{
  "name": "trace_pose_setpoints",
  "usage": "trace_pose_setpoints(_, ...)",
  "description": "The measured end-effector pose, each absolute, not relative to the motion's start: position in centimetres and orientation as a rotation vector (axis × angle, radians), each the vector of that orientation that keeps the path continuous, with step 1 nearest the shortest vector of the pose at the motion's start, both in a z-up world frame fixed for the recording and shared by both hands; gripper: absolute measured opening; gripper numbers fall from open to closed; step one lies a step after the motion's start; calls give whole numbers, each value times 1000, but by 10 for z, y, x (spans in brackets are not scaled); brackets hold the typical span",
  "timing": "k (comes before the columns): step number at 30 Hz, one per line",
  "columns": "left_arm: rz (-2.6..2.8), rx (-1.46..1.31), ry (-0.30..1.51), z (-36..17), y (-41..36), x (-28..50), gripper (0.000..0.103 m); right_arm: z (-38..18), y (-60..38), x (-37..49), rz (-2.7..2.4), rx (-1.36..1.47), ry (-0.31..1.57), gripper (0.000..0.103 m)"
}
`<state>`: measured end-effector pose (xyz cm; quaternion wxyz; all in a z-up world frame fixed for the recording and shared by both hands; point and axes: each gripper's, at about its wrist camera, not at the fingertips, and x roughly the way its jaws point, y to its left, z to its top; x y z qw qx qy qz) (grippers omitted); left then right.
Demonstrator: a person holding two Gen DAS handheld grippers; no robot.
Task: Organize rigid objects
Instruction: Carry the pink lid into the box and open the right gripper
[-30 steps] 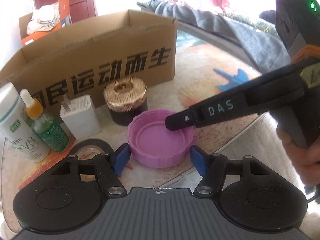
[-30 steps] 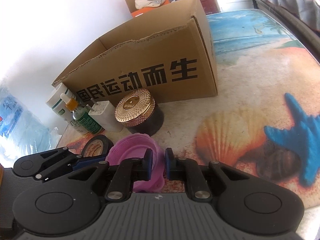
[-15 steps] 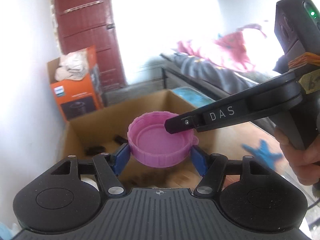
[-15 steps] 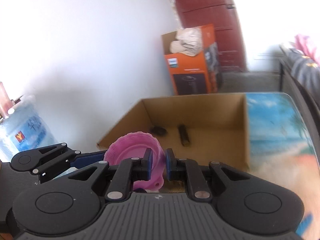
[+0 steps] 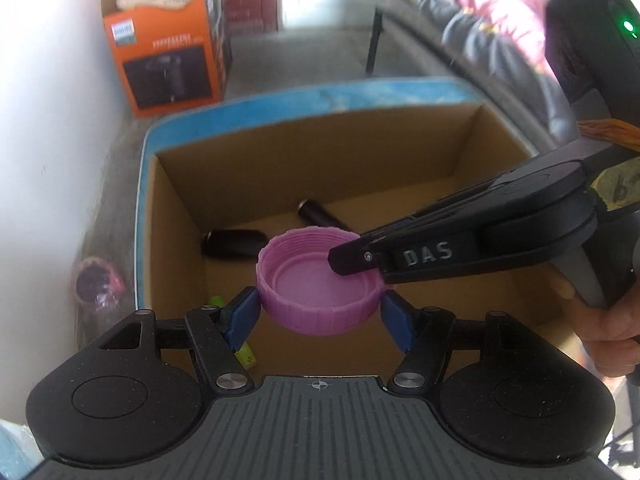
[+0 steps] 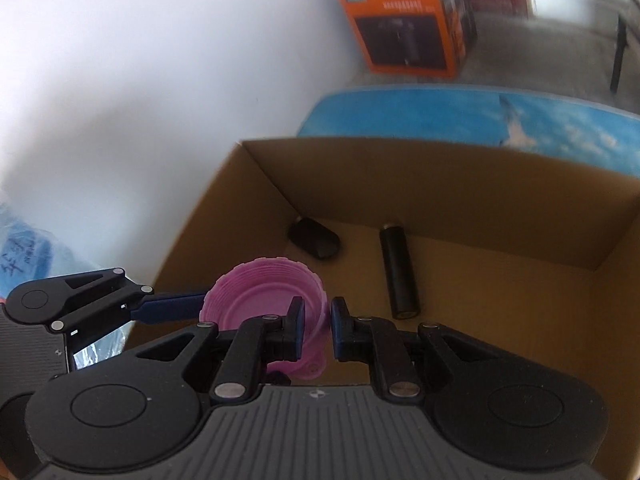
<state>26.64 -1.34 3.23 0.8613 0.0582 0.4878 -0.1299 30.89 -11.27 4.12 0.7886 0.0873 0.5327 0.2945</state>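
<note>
A pink ribbed lid (image 5: 308, 292) hangs open side up above the inside of the cardboard box (image 5: 320, 160). My left gripper (image 5: 320, 318) is shut on it, a blue pad on each side of its wall. My right gripper (image 6: 319, 320) comes in from the right in the left wrist view, shut on the lid's (image 6: 260, 292) rim. On the box (image 6: 440, 184) floor lie a black cylinder (image 6: 398, 272) and a black oval object (image 6: 314, 238). A small yellow-green item (image 5: 244, 354) shows behind my left finger.
The box stands on a table with a blue printed top (image 6: 440, 112). An orange carton (image 5: 168, 52) sits on the floor by the white wall. A sofa with clothes (image 5: 480, 40) is at the far right. A person's hand (image 5: 608, 332) holds the right gripper.
Both grippers have lifted the pink lid off the table in front of the box and carried it up and over the box's opening. The bottles, jar and charger have dropped out of view.
</note>
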Motion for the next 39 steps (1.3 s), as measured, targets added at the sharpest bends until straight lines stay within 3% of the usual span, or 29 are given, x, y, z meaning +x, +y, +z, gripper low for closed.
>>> trace_pose_setpoints(8,-230,178,1120,8,-19,296,66,7,-99,333,606,207,1265,15)
trace_pose_setpoints(20,-202,236,1087,10,-25,284,67,3,-105,337,594,264,1277,16)
trace_pose_setpoints(30,-223,173,945,51,-19,250,69,53,-154,318,628,388,1117,17)
trace_pose_setpoints(39,-274,62,761,88,5,150,76,109,-233,194,728,490,850,18)
